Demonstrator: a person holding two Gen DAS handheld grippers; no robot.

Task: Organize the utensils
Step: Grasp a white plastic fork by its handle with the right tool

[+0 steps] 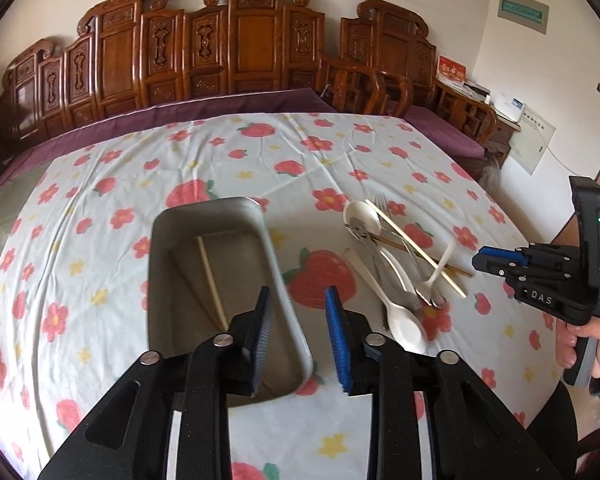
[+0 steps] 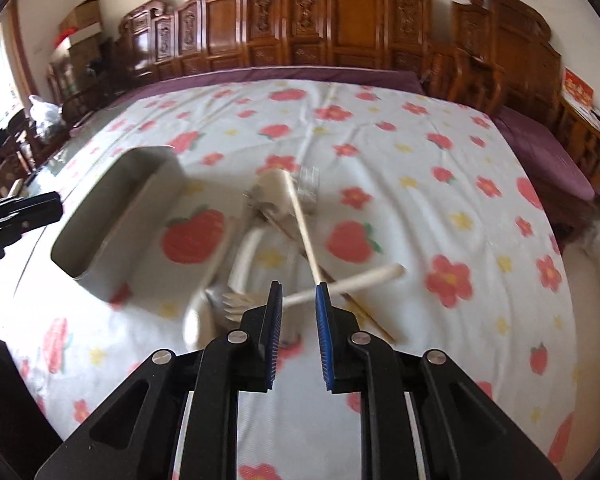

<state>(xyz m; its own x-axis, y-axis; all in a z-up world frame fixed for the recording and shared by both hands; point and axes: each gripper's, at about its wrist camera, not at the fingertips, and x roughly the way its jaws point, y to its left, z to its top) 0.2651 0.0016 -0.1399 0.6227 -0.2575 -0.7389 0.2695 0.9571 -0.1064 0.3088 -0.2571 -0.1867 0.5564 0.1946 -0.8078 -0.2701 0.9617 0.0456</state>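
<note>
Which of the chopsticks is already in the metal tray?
The pale chopstick lying alone inside the metal tray; the other pale one and a brown one are still in the pile.

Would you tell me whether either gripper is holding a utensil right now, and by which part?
Nothing is held. The left gripper is open above the metal tray's rim, and the right gripper is open over the utensil pile.

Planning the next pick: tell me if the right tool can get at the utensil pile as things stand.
Probably yes. The right tool is open and empty, pointed at the utensil pile on the tablecloth just ahead. Nothing lies between; the metal tray sits off to the left.
</note>
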